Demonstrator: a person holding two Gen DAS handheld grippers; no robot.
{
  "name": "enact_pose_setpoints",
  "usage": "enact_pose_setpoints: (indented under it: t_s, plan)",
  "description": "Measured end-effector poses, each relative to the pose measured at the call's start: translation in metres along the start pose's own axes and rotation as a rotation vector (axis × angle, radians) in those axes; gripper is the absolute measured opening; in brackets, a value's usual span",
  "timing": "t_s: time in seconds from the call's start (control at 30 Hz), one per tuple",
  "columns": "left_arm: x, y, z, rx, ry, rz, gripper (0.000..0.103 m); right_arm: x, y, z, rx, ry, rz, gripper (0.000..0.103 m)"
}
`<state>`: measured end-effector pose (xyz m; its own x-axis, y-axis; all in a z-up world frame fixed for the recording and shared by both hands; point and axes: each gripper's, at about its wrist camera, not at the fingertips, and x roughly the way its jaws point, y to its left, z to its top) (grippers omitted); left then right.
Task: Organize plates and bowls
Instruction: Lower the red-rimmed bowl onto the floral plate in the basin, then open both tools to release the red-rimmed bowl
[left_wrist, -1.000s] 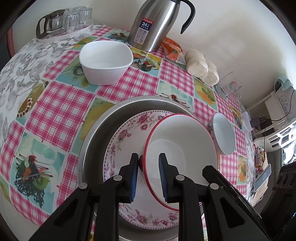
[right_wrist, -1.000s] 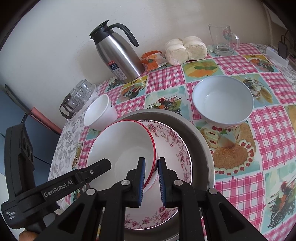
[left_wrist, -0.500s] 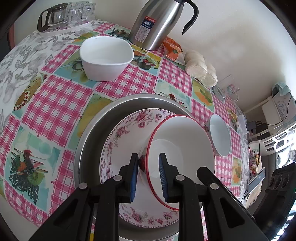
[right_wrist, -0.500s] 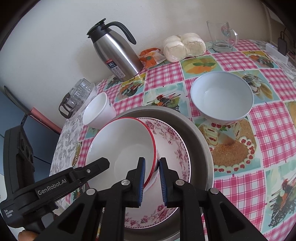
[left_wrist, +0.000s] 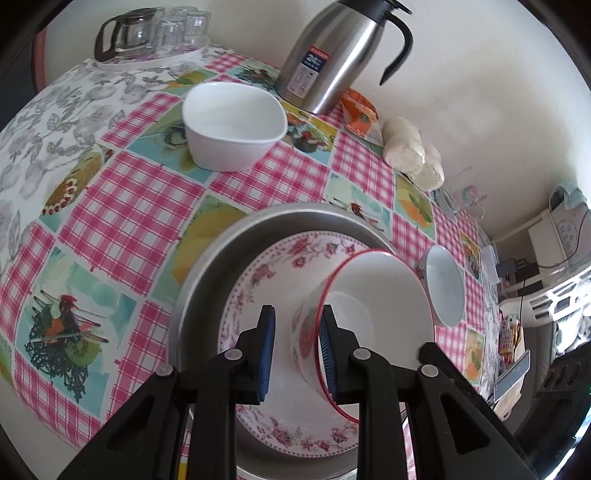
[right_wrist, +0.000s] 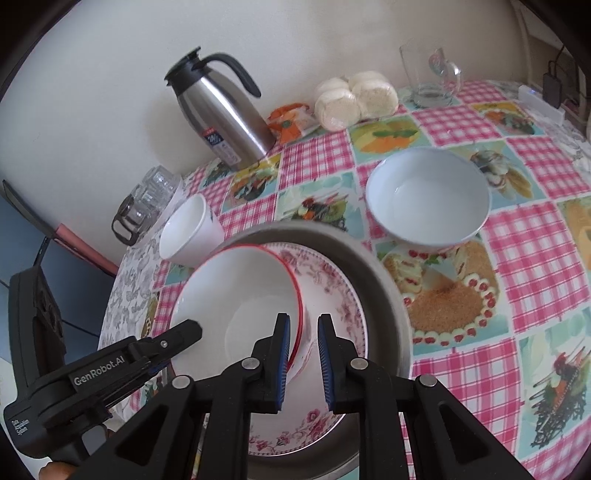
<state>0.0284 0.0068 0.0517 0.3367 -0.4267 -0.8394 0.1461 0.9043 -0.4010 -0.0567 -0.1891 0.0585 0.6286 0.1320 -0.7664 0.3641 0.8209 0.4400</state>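
Observation:
A red-rimmed white bowl (left_wrist: 373, 310) with strawberry print is held tilted over a floral plate (left_wrist: 280, 266) lying in a grey metal pan (left_wrist: 221, 254). My left gripper (left_wrist: 297, 352) has opened: its jaws stand apart around the bowl's near rim, the left pad clear of the wall. My right gripper (right_wrist: 301, 360) straddles the opposite rim of the bowl (right_wrist: 240, 291), jaws close on it. A square white bowl (left_wrist: 232, 125) stands behind the pan; a round pale bowl (right_wrist: 428, 199) stands to its right.
A steel thermos jug (left_wrist: 332, 51), an orange packet (left_wrist: 358, 114), wrapped buns (left_wrist: 413, 151) and a glass mug (right_wrist: 428, 74) stand along the wall. A tray of glasses (left_wrist: 155, 33) is at the far left. The table edge drops at the right.
The left gripper's jaws have spread apart from the bowl rim. The bowl has tilted up more steeply, its left side now showing. Both grippers have lifted a little.

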Motion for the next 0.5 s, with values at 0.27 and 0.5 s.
enact_pose_setpoints:
  t_s: [0.27,0.5]
  plan:
    - [-0.015,0.0,0.002,0.008,-0.074,0.033,0.043,-0.016,-0.002,0.006,-0.001,-0.07,-0.03,0.021]
    - [-0.025,0.002,0.005,0.015,-0.125,0.114,0.062,-0.017,-0.002,0.007,-0.015,-0.071,-0.06,0.033]
